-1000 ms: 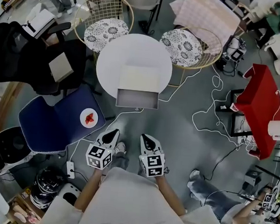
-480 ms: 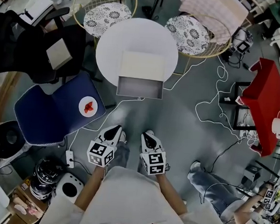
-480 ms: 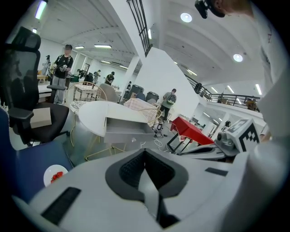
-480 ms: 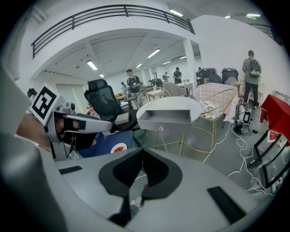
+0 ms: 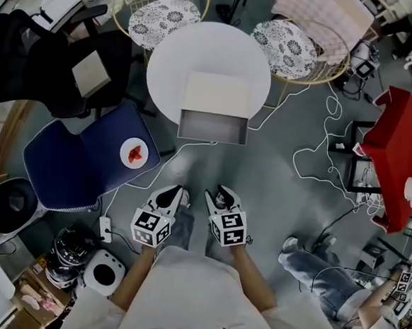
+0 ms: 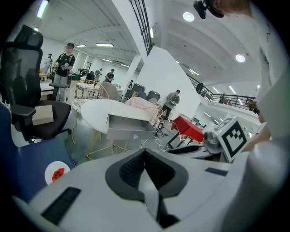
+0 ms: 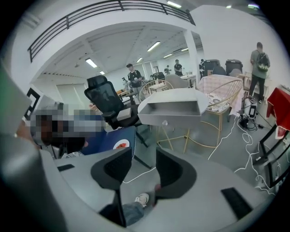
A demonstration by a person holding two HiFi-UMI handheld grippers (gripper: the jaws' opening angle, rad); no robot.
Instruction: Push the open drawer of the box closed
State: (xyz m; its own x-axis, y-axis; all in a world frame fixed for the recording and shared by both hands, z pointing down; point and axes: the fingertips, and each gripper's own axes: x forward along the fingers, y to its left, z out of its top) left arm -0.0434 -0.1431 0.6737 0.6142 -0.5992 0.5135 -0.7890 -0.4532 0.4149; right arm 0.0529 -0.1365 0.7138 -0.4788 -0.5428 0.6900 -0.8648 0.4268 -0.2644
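Two grippers hang low in front of us. Our left gripper [image 6: 145,153] has its jaws pressed together on nothing. Our right gripper [image 7: 138,156] has just been opening its jaws, and they stand wide apart, with only floor [image 5: 260,193] and a shoe [image 7: 140,198] between them. Both are well short of the cream box [image 5: 217,94] on the round white table [image 5: 172,58]. Its grey drawer [image 5: 213,129] is pulled out toward us, past the table's edge. A plate [image 5: 134,152] on the blue chair [image 5: 71,164] holds what may be strawberries.
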